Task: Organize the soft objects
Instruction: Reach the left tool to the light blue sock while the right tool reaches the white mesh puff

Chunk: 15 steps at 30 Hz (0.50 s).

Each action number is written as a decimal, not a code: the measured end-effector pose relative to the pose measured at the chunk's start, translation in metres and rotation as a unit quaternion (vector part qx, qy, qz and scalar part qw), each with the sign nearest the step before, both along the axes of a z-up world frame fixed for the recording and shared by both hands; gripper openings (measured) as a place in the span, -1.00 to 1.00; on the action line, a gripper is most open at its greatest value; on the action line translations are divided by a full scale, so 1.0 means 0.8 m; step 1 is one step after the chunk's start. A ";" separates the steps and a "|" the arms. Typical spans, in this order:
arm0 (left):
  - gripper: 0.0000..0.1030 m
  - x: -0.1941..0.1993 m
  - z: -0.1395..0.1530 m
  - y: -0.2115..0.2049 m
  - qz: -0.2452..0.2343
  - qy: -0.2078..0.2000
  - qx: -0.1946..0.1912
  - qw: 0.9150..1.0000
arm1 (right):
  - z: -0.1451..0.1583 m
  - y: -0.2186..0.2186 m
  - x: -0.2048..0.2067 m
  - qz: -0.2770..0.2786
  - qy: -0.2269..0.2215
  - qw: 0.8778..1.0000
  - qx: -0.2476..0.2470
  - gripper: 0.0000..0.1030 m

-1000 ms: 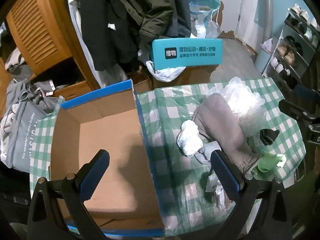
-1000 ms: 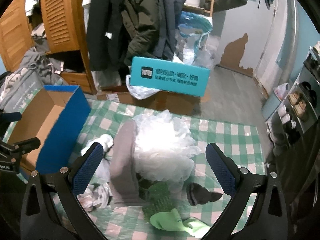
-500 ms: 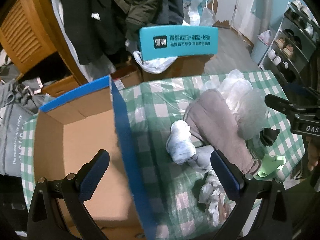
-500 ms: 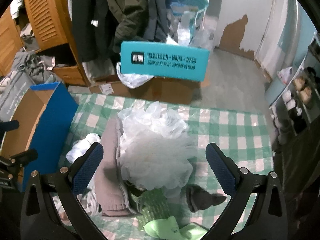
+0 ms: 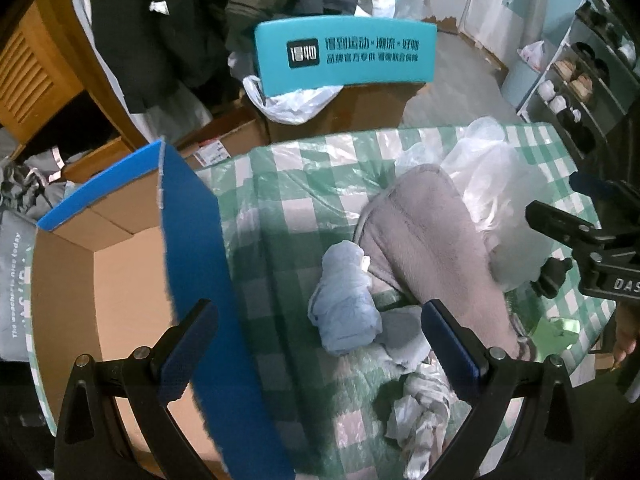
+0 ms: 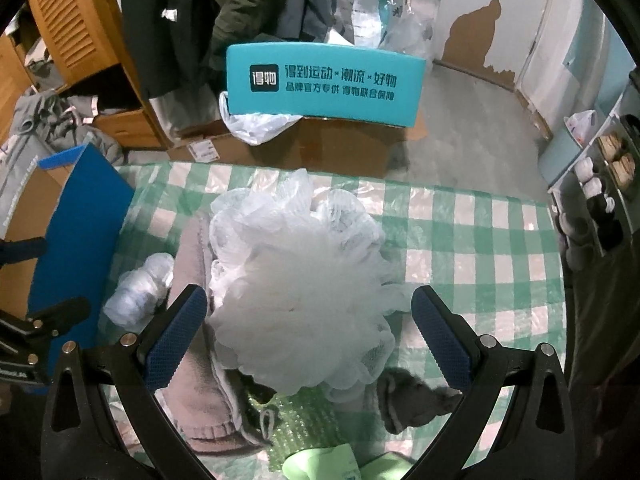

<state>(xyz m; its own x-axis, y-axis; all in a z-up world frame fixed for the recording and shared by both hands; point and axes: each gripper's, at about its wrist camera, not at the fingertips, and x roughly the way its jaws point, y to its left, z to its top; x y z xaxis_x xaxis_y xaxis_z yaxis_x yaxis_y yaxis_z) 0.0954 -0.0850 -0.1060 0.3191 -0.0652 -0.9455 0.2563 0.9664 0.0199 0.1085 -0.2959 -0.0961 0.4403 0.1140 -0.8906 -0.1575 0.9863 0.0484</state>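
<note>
- Left wrist view: left gripper (image 5: 318,344) with jaws spread wide, nothing between them; it straddles the blue wall of the cardboard box (image 5: 120,288) and the green-checked worktop (image 5: 304,184).
- Box interior shows only bare cardboard where visible, so judged: sorting barely begun, every soft item still out on the worktop.
- Just past the jaws: crumpled white wad (image 5: 420,416), pale blue bundle (image 5: 344,312), grey fleece cloth (image 5: 432,248), all touching in one heap.
- Right wrist view: right gripper (image 6: 308,340) also released, empty, hanging over the white mesh puff (image 6: 296,280); dark sock (image 6: 416,396) and green bubble wrap (image 6: 296,416) lie beneath.
- Hidden: the box's near floor sits behind the left jaw and frame; the lime-green item (image 6: 340,464) is cut off at the frame edge.
- Far: teal sign (image 6: 324,84), hanging coats (image 6: 208,12).
</note>
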 end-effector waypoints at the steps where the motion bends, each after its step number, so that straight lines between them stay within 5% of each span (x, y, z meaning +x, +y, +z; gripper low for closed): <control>1: 0.98 0.002 -0.004 -0.002 0.001 0.004 0.002 1.000 | -0.003 -0.001 0.001 0.000 0.003 1.000 0.000 0.95; 15: 0.98 0.011 -0.049 -0.021 -0.008 0.027 0.032 0.999 | -0.035 0.012 0.016 0.015 0.031 0.999 0.004 0.95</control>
